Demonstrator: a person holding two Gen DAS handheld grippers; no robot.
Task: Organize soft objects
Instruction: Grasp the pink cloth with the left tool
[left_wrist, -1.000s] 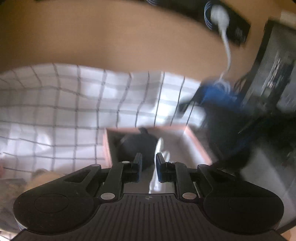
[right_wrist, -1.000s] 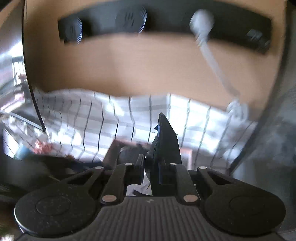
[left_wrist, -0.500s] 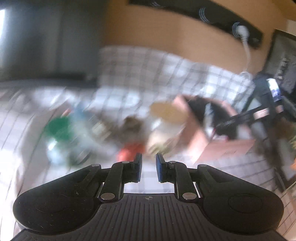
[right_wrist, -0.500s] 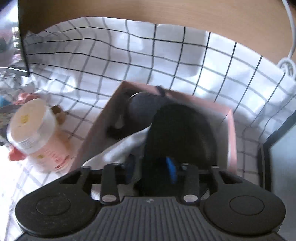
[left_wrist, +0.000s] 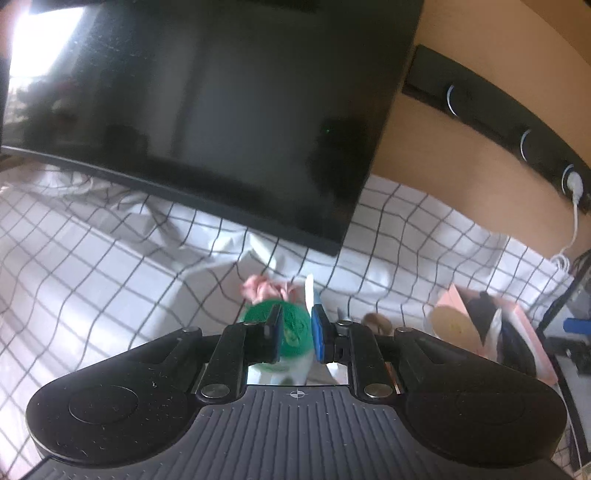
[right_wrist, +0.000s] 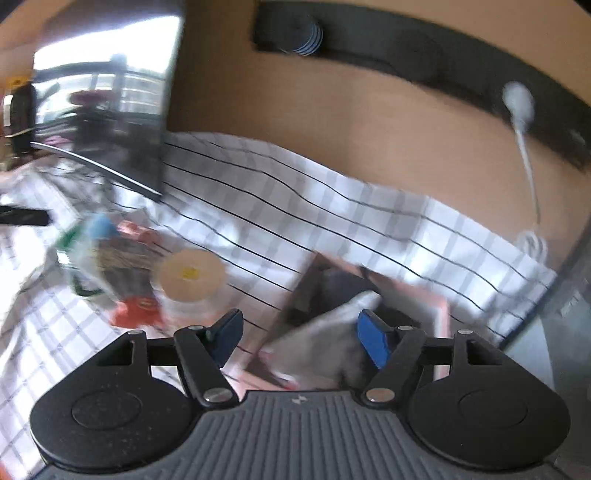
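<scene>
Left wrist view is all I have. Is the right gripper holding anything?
Observer: No. The right gripper is open, with nothing between its fingers.
Operator: Where is it?
Observer: Over the pink box, just above a pale cloth that lies in the box.
Operator: Anything left of the box that I can't see?
Observer: A red item, blurred, beside the beige-lidded tub.

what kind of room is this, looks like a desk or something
Probably a home desk or TV stand: a big dark screen stands on a checked cloth, with a wall socket strip behind it.
</scene>
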